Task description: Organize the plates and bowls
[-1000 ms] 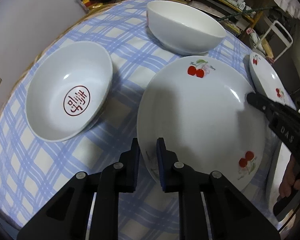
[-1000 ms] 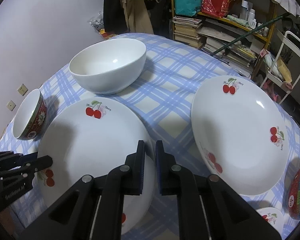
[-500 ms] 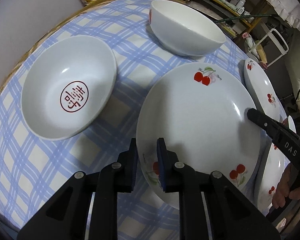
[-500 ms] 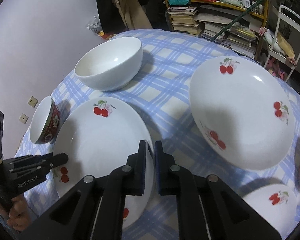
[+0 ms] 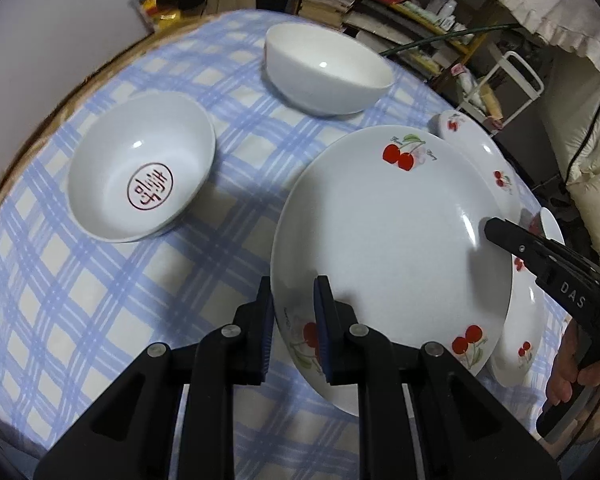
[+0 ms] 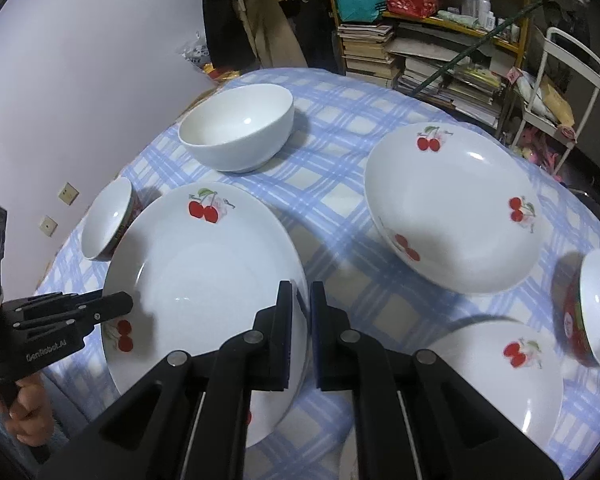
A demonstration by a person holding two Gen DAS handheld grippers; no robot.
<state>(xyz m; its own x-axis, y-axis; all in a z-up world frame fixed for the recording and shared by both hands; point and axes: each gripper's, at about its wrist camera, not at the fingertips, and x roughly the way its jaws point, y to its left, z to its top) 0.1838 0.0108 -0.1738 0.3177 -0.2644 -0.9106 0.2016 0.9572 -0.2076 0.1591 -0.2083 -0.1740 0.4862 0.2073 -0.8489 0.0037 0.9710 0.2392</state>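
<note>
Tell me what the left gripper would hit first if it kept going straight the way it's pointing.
Nothing new: the left gripper is already shut on the near rim of the cherry plate. Straight on, it would only drive that plate onward, probably down onto the checked tablecloth below, though depth is unclear.

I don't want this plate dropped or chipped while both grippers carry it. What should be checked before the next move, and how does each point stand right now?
1. Left gripper clamped on the held cherry plate rim: ok.
2. Right gripper clamped on the opposite rim: ok.
3. Plate lifted off the checked tablecloth: ok, it hangs tilted with its shadow below.
4. Plate level: not ok, it tips.
5. Second cherry plate bare for stacking: ok.
6. Clearance from the white bowl and the red-stamp bowl: ok, both stand apart.
</note>
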